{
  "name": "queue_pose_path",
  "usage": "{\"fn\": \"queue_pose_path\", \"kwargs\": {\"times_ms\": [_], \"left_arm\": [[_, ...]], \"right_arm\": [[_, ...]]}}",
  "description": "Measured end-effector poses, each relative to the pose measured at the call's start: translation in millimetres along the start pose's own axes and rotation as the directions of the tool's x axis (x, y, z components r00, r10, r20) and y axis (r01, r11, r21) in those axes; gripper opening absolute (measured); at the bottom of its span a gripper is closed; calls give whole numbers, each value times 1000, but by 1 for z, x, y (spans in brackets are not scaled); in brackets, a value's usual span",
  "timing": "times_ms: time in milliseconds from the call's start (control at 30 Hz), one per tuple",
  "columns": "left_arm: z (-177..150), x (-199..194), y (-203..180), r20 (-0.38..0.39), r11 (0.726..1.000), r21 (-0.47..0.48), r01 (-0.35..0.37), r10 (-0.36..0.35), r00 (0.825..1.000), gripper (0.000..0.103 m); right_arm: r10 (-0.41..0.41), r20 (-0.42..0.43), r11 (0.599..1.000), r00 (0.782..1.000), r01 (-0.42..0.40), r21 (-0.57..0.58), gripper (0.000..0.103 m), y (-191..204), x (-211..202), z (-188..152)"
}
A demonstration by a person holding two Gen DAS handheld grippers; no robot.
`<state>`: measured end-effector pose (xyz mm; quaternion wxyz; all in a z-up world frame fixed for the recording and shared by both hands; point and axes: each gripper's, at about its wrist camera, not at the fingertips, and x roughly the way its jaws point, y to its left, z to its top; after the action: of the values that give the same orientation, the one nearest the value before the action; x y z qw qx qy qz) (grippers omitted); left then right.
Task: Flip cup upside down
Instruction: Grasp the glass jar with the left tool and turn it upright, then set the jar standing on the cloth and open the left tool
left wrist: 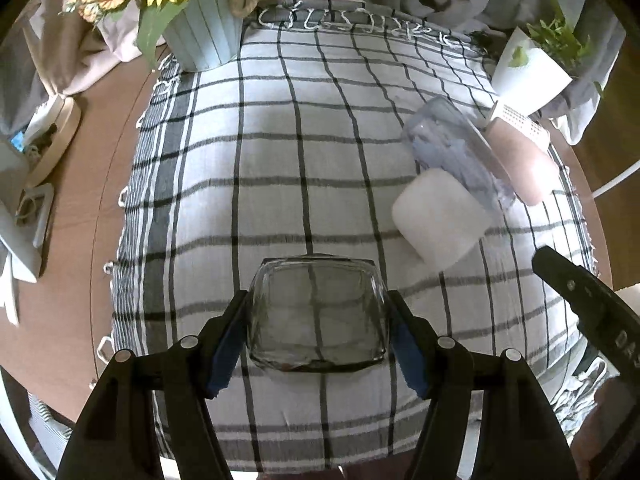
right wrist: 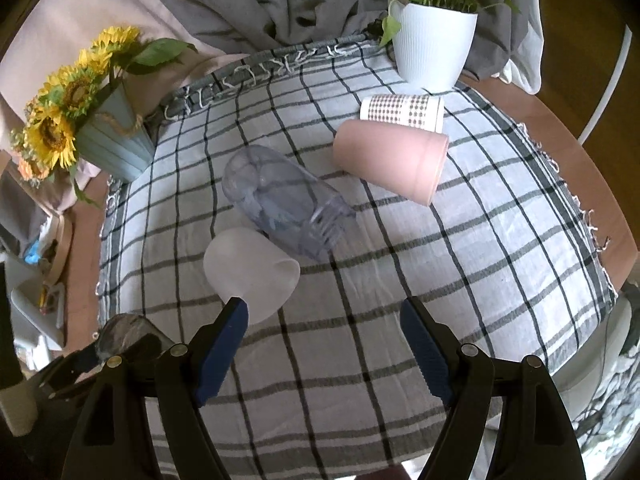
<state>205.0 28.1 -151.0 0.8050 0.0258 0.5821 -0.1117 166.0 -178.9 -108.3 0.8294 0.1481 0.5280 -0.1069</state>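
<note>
Checked cloth [left wrist: 280, 160] covers the round surface [left wrist: 80, 216], the largest thing in view. Low over its near part, the clear glass cup [left wrist: 318, 314] sits pinched at its side walls by the left tongs [left wrist: 318, 320]. Rigid, slick and breakable by the look of it, it wants a firm mid-wall hold. Right tongs [right wrist: 324, 344] hang spread, holding nothing.

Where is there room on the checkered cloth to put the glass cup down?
Open cloth lies ahead of the glass cup held by the left gripper, toward the sunflower pot. The right side is crowded: white cup, clear cup, pink cup.
</note>
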Motion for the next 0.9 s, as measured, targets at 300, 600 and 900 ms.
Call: {"fn": "queue_pose_path", "kwargs": {"times_ms": [300,600,900], "left_arm": [[-20,0,-3,-17,1000,16,-6,7,1000,67],[-27,4,-4,-11,1000,5,-9,9,1000,75],[-28,-17,-7,85,999,-22,-39,41,996,90]], "right_arm": [[-4,-2,1000,1000,4,-27,78,1,-2,-6],[-13,-4,998,1000,12,-61,78,2,-6,-11],[-11,27,997,1000,13,-82,86,-1,-20,-12]]}}
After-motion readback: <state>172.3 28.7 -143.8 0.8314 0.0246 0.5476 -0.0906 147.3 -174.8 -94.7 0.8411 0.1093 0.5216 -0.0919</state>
